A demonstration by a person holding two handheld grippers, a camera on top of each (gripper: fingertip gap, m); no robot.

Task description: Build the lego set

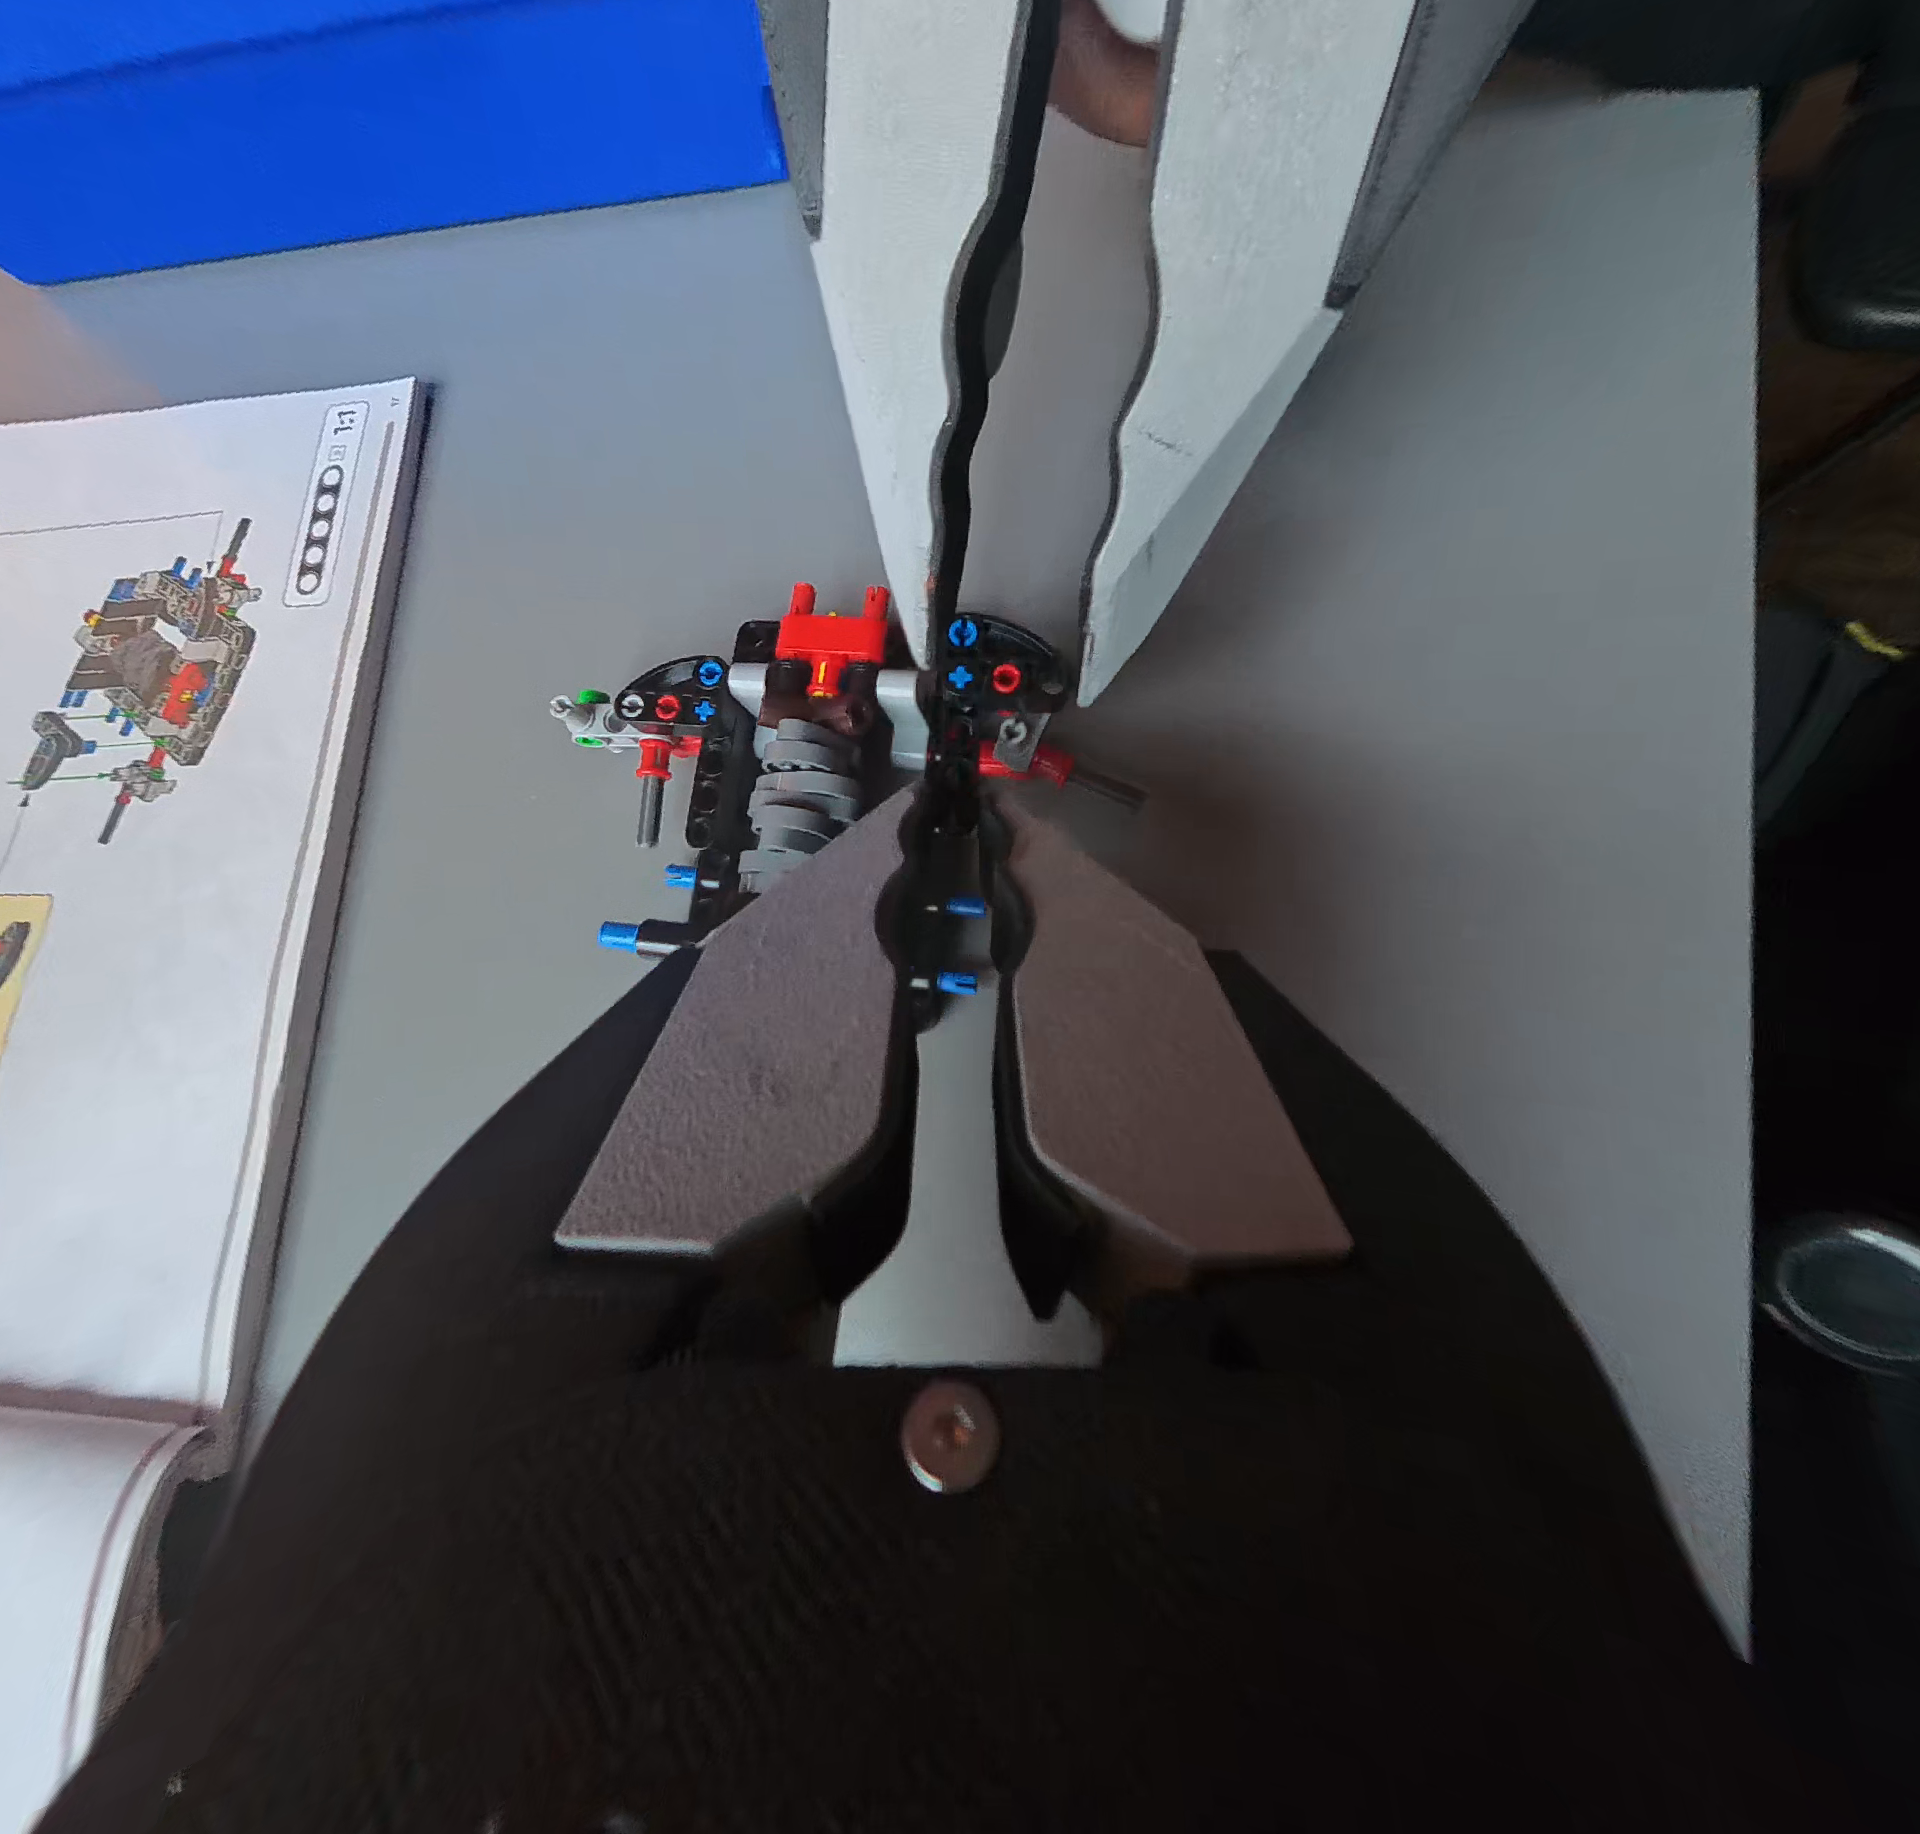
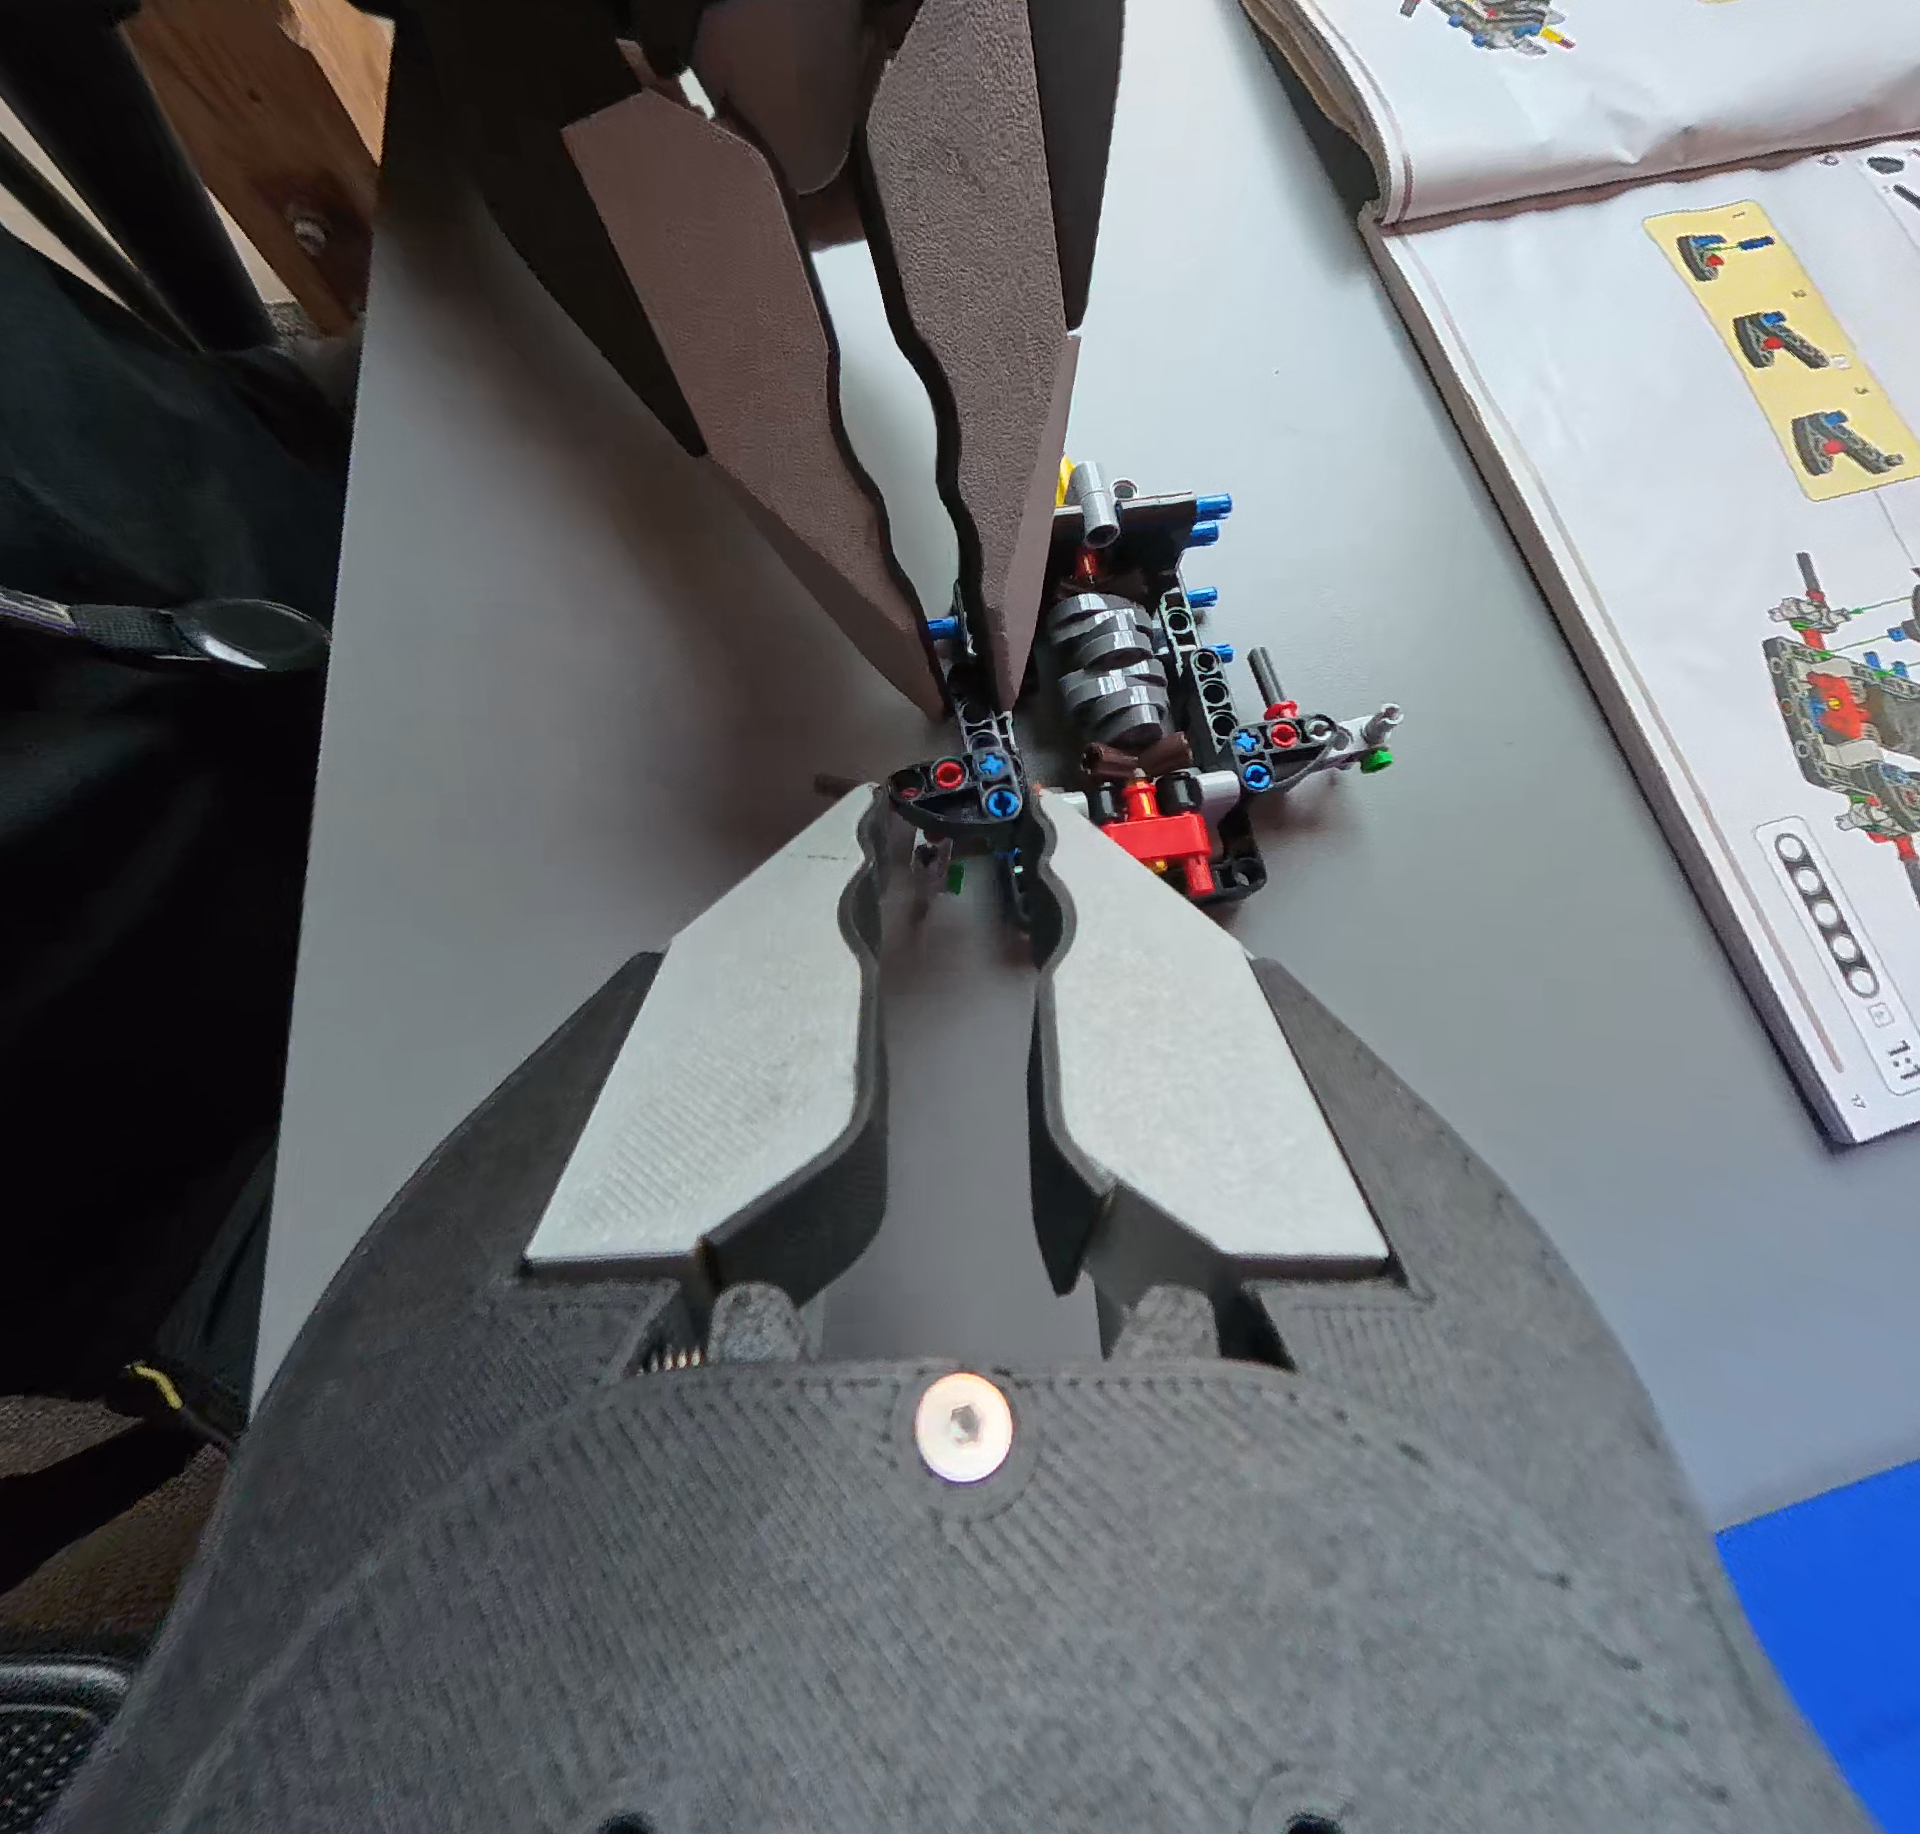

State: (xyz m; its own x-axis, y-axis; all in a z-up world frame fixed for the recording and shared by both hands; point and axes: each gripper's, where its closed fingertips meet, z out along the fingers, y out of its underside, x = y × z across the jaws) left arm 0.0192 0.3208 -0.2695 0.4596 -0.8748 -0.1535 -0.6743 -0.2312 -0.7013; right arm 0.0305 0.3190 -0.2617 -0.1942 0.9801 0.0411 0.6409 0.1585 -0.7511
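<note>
Two hand-held grippers meet tip to tip over a grey desk [image 1: 1455, 641], both working on the same partly built lego model [image 1: 810, 745]. Going left to right in the left wrist view, an open instruction booklet [image 1: 187, 849] lies flat at the left edge, with a blue bin [image 1: 364, 70] behind it at the top left. Just right of the booklet sits the model: a black beam frame with blue pins along its side, a stack of grey discs in the middle, a red block at the far end and a small white piece with a green stud on its left. The left hand-held gripper [image 1: 951, 818], with dark grey fingers, is pinched onto the black side beam of the model at its right side, the tips almost together around it. The right hand-held gripper [image 1: 1003, 662], with light grey fingers, comes down from the top and is narrowed around a black curved piece [image 1: 997, 657] bearing blue and red pins, at the model's right-hand corner; its fingertips sit against either side of that piece. At the far right, the desk edge gives way to dark floor.
</note>
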